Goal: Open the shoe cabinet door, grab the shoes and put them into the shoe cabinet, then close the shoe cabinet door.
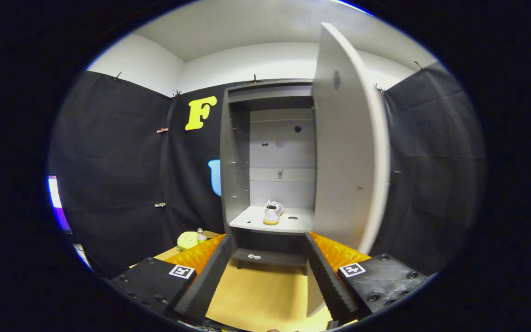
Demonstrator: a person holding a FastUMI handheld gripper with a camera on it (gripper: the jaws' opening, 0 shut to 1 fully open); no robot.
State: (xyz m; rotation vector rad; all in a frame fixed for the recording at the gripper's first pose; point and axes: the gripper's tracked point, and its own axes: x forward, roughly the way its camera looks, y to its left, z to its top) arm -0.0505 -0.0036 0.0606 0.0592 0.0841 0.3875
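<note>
1. The claw point(265, 281) is spread wide with nothing between its fingers, pointing at the tall grey shoe cabinet point(235, 161) well ahead.
2. The cabinet's flat grey door point(348, 152) stands swung open on the right, its free edge nearest the claw.
3. A white low-top sneaker with a tan sole point(273, 212) sits upright on the pale grey middle shelf point(251, 221), roughly central and back from the shelf's front edge.
4. The sneaker looks light and soft in the upper, stiffer at the sole; the heel collar seems the best place to pinch.
5. The door looks stiff and light; pushing near its free edge should swing it closed.
6. The wooden floor point(265, 295) between claw and cabinet gives open room; a yellow-green ball point(187, 240) and a small bottle point(200, 235) lie off left.
</note>
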